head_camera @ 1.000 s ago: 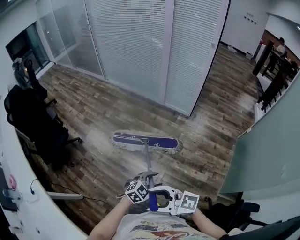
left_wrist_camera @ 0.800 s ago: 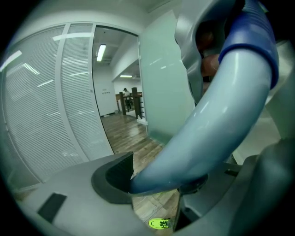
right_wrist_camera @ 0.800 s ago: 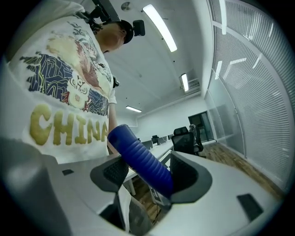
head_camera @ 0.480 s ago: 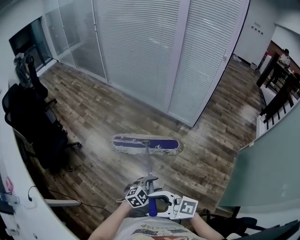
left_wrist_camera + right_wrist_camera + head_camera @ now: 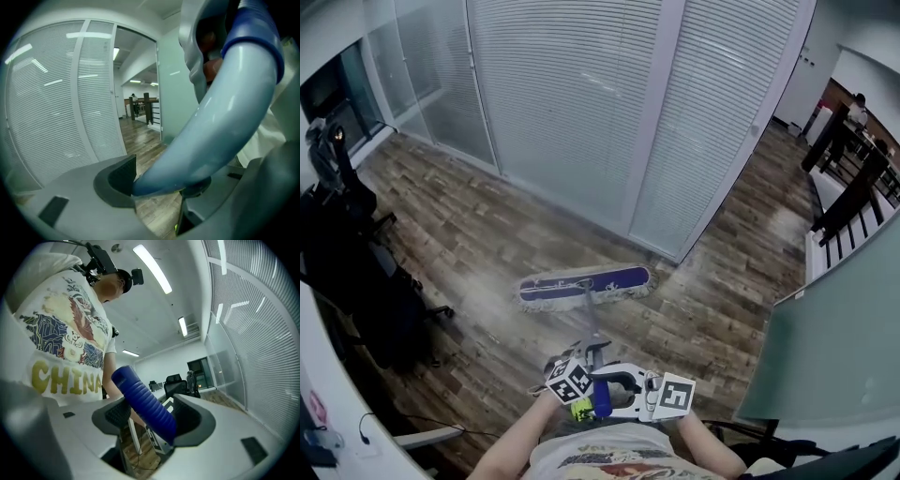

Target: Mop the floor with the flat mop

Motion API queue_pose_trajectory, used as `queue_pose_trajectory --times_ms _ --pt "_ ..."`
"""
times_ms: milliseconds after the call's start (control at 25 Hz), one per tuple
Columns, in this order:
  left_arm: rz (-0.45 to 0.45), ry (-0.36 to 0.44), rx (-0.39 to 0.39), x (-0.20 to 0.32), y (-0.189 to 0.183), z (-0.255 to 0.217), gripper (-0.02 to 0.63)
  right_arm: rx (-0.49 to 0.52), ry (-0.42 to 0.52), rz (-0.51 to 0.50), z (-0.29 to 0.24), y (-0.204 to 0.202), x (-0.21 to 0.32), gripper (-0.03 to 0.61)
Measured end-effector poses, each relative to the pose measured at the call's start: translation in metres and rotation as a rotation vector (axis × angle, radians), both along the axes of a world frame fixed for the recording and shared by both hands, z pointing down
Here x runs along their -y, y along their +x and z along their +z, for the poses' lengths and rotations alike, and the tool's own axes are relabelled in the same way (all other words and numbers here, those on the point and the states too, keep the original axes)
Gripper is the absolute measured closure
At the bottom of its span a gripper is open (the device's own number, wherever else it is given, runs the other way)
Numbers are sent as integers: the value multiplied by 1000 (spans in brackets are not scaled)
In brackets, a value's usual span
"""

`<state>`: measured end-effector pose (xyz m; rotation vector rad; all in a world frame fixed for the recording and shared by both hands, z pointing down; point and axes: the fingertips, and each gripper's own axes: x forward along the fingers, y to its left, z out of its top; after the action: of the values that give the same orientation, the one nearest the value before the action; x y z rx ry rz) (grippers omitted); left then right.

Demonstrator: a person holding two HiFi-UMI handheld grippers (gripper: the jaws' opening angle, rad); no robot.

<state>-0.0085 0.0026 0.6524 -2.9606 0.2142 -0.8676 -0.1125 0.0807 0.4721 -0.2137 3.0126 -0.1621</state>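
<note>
A: At bottom centre, left to right?
B: Left gripper (image 5: 159, 183) clamped on the pale mop pole (image 5: 225, 108); right gripper (image 5: 157, 416) clenched round the blue ribbed grip (image 5: 140, 399).
A: And the flat mop head (image 5: 584, 285)?
B: Mid-frame, flat on the wood floor (image 5: 487, 234), just below the blinds (image 5: 572, 103).

Bare floor (image 5: 478, 216) runs wide to the left of the mop (image 5: 586, 284) and, on its right, up a corridor (image 5: 750, 187). The blind wall (image 5: 581, 103) blocks the way just beyond the mop. A chair (image 5: 356, 272) and desk (image 5: 337, 384) crowd the left; a glass panel (image 5: 834, 337) and railing (image 5: 848, 202) hem the right
</note>
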Motion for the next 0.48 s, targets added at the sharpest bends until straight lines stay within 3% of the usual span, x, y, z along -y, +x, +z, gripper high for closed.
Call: queue_pose_trajectory --times_ms 120,320,480 --pt "16 5 19 30 7 12 408 -76 -12 -29 21 8 28 314" --pt "13 10 42 115 15 29 407 -117 -5 -40 42 16 108 310" --pt "-33 -14 17 199 37 24 407 -45 -15 -24 31 40 192 308"
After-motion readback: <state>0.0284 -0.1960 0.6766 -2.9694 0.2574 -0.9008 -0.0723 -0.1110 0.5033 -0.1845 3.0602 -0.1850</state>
